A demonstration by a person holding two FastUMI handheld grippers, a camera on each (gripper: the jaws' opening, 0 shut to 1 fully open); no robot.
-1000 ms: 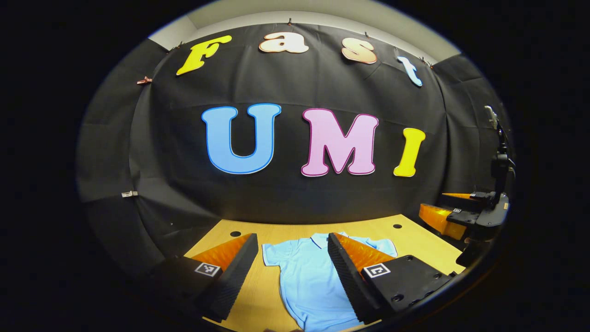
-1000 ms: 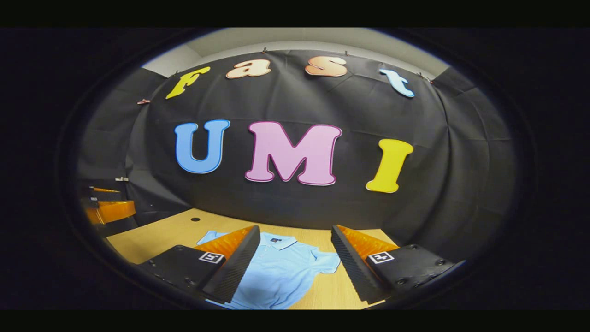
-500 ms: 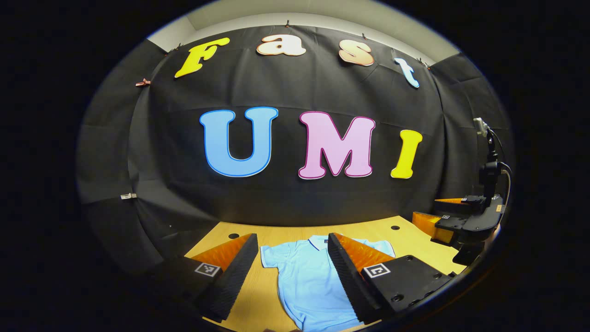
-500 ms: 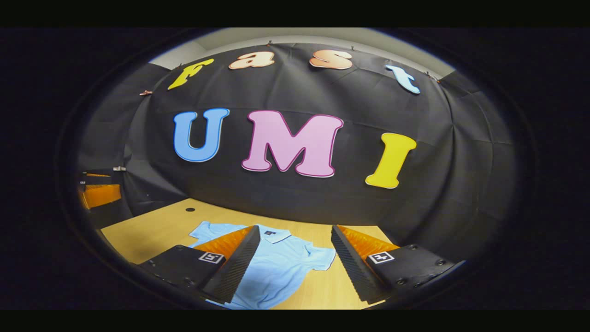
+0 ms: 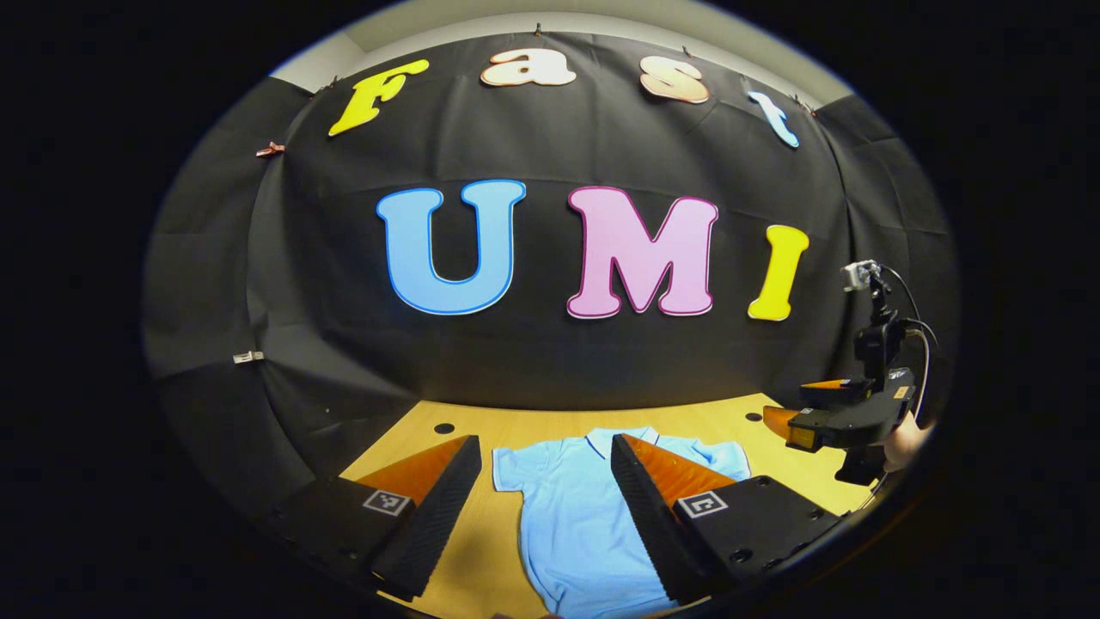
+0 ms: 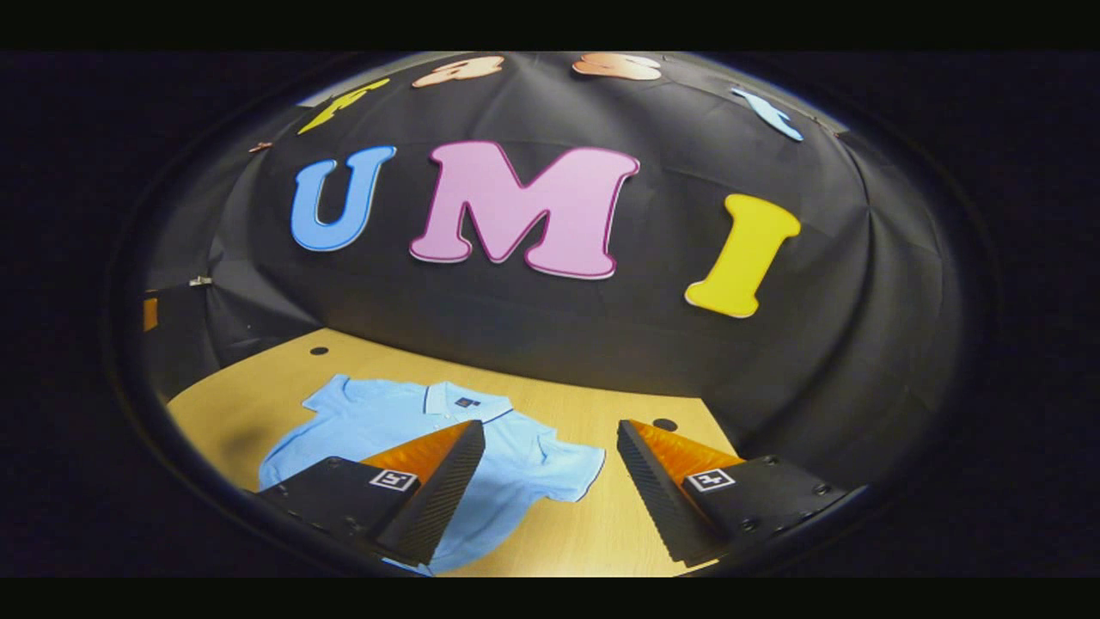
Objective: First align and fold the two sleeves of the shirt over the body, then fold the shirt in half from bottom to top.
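Observation:
A light blue polo shirt lies flat on the wooden table, collar toward the wall and both short sleeves spread out. My left gripper hovers open above the shirt's left half, holding nothing. In the right gripper view the shirt lies ahead and to the left, and its right sleeve reaches into the gap between my fingers. My right gripper is open and holds nothing. It also appears far right in the left gripper view as the right gripper, held by a hand.
The black cloth wall stands just behind the table's far edge. Small round holes mark the tabletop near its back corners. Bare wood lies to the right of the shirt.
My right gripper has come lower and closer to the table, so the shirt looks larger and its right sleeve sits nearer the fingers. My left gripper has hardly moved.

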